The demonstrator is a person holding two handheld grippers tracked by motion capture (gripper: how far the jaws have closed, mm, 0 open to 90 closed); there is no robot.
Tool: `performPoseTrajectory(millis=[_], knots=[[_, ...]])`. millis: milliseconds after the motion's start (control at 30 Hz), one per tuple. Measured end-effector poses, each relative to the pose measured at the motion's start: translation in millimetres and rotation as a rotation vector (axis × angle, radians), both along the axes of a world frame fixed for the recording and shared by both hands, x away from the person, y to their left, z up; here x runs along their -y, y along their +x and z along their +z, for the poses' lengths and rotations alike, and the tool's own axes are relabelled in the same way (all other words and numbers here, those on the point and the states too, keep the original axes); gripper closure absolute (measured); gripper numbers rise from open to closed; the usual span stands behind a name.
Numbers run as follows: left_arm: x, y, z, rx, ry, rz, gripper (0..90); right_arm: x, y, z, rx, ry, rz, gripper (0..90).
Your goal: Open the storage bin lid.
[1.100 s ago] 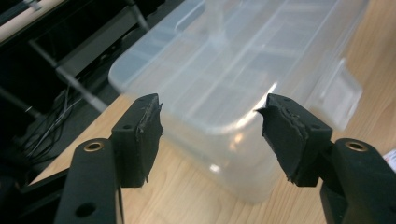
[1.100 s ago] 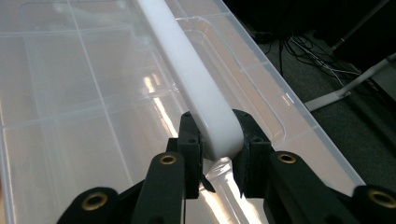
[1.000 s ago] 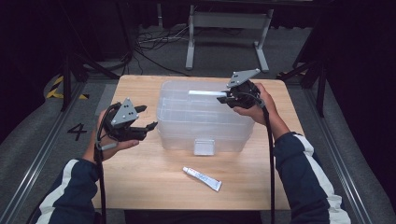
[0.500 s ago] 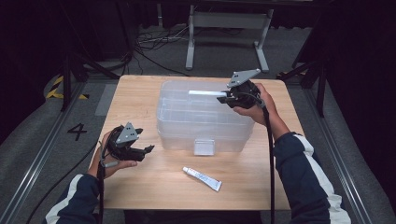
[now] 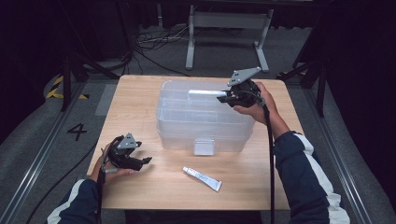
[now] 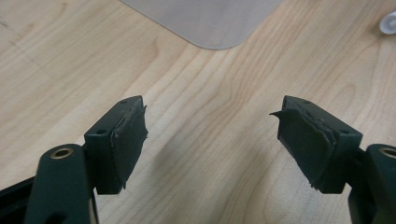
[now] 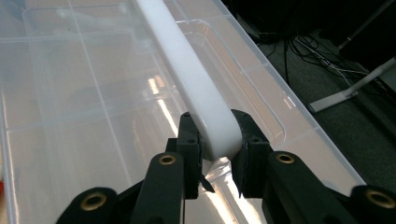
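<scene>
The clear plastic storage box (image 5: 201, 116) sits toward the far middle of the table (image 5: 140, 93), and its white handle (image 7: 196, 88) is pinched at one end between the jaws of the right hand-held gripper (image 5: 224, 98); holding the handle by its end, I judge, leaves it free to swing up so the box can be lifted or steadied (the compartments under the clear lid look empty, as far as the glare allows); the left hand-held gripper (image 5: 140, 161) rests low near the table's near left corner, its jaws spread wide over bare wood, holding nothing; a small white tube (image 5: 201, 178) lies near the near edge, just in front of the box's latch (image 5: 203, 146), well clear of both grippers; nothing stands between the tube and the open left hand-held gripper, so it looks the likelier next target.
</scene>
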State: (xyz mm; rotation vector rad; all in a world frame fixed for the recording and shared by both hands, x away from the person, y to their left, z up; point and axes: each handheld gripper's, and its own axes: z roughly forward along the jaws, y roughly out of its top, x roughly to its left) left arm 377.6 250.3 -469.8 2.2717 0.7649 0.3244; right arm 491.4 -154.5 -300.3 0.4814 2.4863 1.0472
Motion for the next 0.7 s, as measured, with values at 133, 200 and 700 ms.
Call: performPoseTrajectory(millis=[133,200,700], knots=[[-0.7,1.2,-2.4,-0.008,-0.007,0.001,24.1,-0.4,0.5,1.3,-0.006,0.001,-0.009,75.5],[0.6,2.5,-4.9,-0.015,0.005,-0.005,24.1,-0.7,0.9,2.5,-0.008,0.002,-0.018,75.4],[0.3,4.4,3.3,0.008,0.0,0.044,38.6,-1.0,7.3,9.3,-0.031,0.014,-0.035,74.8]])
